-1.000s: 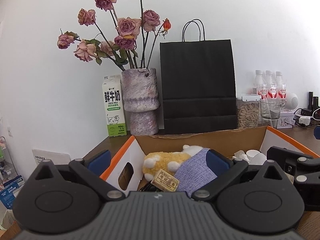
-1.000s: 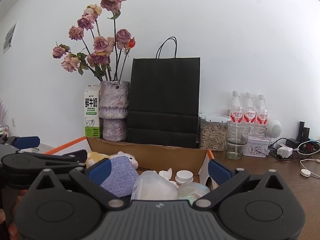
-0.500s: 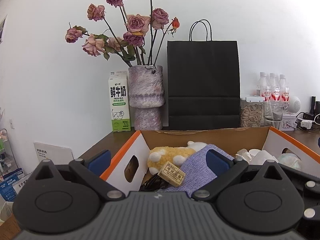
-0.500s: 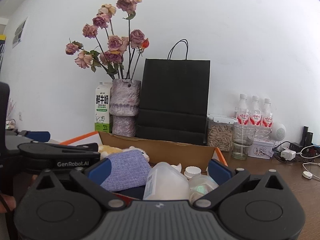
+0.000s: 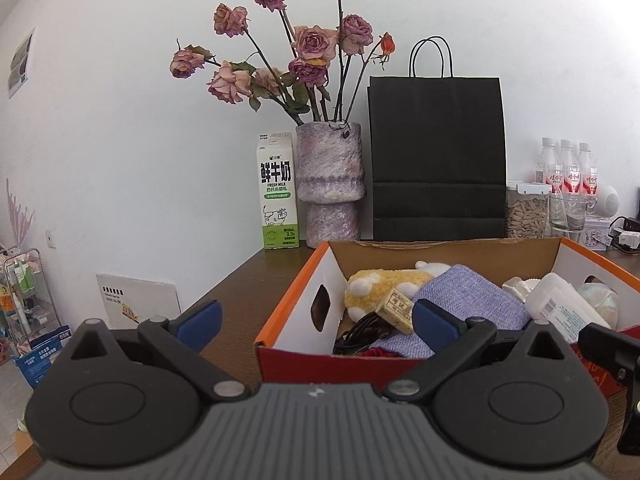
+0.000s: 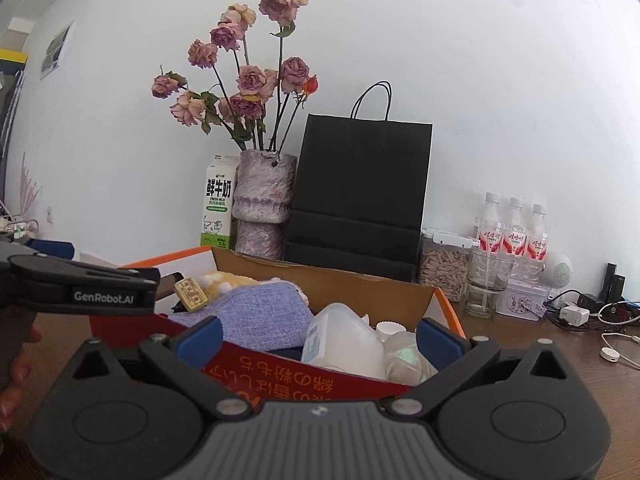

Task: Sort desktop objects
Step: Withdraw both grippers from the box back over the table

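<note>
— Nearest the lens: two tools, left tool (image 5: pixel 316 322) and right tool (image 6: pixel 318 340), each spread wide, holding nothing.
— Beyond?
— One box (image 5: pixel 298 312) on the table (image 5: pixel 248 292): one plush toy (image 5: pixel 384 286), one purple cloth (image 5: pixel 472 298). Far back, three bottles (image 5: pixel 570 170).

A dark brown wooden table (image 5: pixel 256 280) is standing against the white wall and carrying everything here. Toward the front, an open cardboard box (image 5: pixel 298 312) with orange edges is sitting on it. Behind the box, along the wall, a milk carton (image 5: pixel 277 192), a mottled purple vase (image 5: pixel 330 184) of dried roses and a black paper bag (image 5: pixel 436 160) are standing upright side by side. Further right, a clear jar of seeds (image 6: pixel 443 266), a glass cup (image 6: pixel 486 284), three small bottles (image 6: pixel 514 232), a pale tin (image 6: pixel 524 300) and a tangle of chargers and cables (image 6: pixel 588 312) are resting on the wood.
</note>
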### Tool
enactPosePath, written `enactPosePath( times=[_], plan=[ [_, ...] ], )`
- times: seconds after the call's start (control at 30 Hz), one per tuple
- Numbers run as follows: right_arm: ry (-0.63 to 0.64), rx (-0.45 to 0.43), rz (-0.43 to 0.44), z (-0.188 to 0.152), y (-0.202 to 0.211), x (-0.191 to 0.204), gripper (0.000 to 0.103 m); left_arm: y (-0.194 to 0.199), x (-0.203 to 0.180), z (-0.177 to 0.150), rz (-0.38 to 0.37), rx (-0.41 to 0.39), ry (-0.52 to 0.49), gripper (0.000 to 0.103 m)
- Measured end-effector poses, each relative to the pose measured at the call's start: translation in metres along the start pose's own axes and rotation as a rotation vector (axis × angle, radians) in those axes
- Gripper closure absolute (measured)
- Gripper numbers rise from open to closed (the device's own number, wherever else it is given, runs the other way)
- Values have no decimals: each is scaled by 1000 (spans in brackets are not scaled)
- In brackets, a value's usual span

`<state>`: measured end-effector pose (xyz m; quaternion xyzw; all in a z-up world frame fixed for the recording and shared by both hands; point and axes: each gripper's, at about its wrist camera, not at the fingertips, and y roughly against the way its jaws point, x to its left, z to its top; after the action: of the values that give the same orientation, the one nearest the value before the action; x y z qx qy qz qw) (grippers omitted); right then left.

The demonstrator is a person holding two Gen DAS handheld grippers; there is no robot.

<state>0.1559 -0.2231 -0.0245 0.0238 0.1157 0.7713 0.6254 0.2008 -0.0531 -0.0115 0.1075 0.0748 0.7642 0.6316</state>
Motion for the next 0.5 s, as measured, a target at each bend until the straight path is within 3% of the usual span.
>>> enactPosePath(
  times=[0.5],
  plan=[
    [-31, 30, 26, -7, 24, -5, 0, 25, 14, -14, -40, 55, -42, 0]
  ],
)
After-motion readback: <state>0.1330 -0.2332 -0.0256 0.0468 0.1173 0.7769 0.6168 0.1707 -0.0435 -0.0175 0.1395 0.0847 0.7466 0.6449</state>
